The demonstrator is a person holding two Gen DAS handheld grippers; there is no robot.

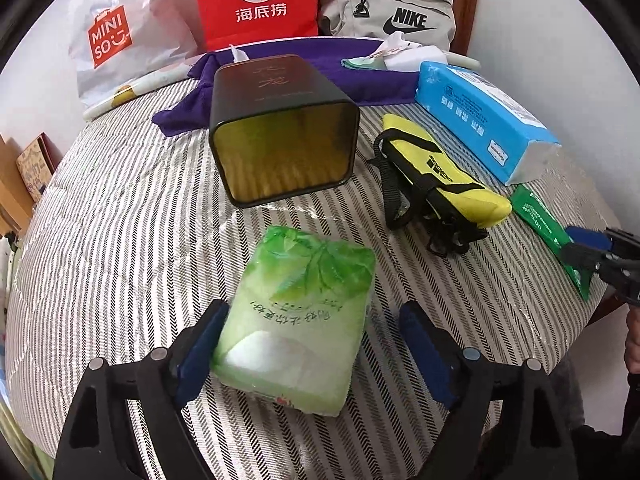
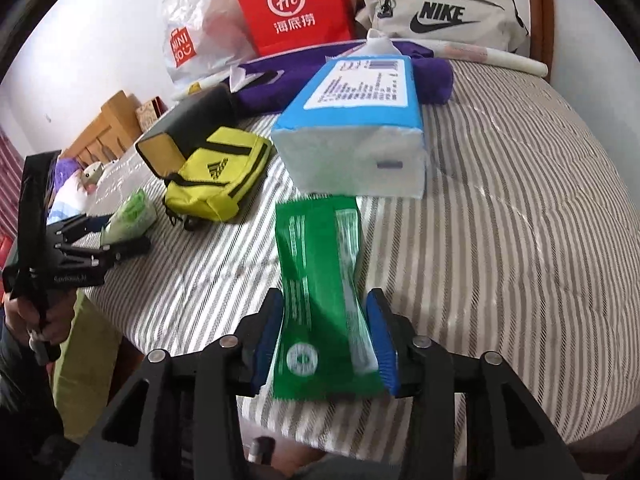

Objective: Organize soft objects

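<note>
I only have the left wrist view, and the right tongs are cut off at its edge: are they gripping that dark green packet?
Observer: Yes. The right tongs pinch the green packet across its width, both pads on it.
Operator: Does its far end touch the blue tissue pack?
Observer: It reaches the foot of the blue tissue pack; whether they touch I cannot tell.
Operator: Which end is gripped?
Observer: The end with the round white logo.

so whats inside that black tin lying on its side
Nothing shows in the black tin: through its open mouth only bare, ribbed, gold-coloured walls are visible. The far end is dim, so something small at the back cannot be ruled out.
</note>
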